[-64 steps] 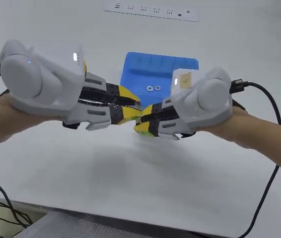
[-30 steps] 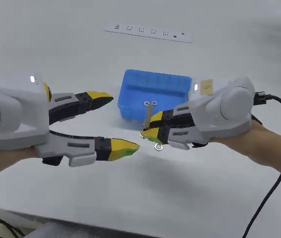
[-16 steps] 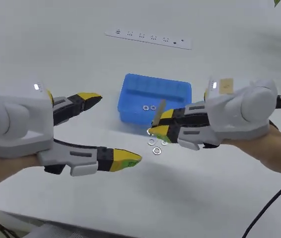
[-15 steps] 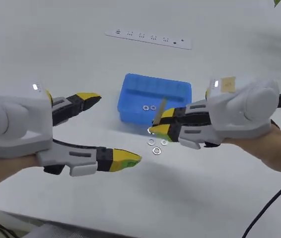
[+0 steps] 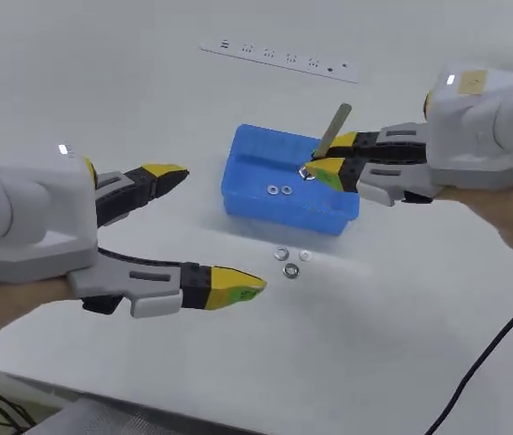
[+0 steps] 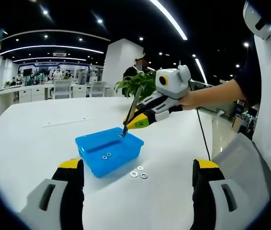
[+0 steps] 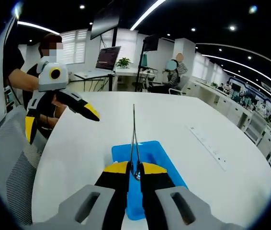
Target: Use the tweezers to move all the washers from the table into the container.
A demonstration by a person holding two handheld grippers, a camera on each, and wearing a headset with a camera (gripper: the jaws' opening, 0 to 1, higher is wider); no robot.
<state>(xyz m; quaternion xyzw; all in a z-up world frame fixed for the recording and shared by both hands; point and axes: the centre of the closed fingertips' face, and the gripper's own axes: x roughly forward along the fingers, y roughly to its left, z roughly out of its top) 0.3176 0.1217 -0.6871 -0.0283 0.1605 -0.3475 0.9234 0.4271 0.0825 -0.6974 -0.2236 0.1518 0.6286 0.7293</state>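
Slim metal tweezers [image 5: 335,125] pinched in the right gripper [image 5: 322,168] reach over the rectangular blue container [image 5: 275,210]; left gripper [image 5: 217,230] gapes wide.

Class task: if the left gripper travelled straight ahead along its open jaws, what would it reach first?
The left gripper would probably meet the near wall of the blue container first. The loose washers lie on the table just beside that line. Height is hard to judge.

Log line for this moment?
right claw shut on tweezers over blue container | left claw open | two washers in container | three washers on table
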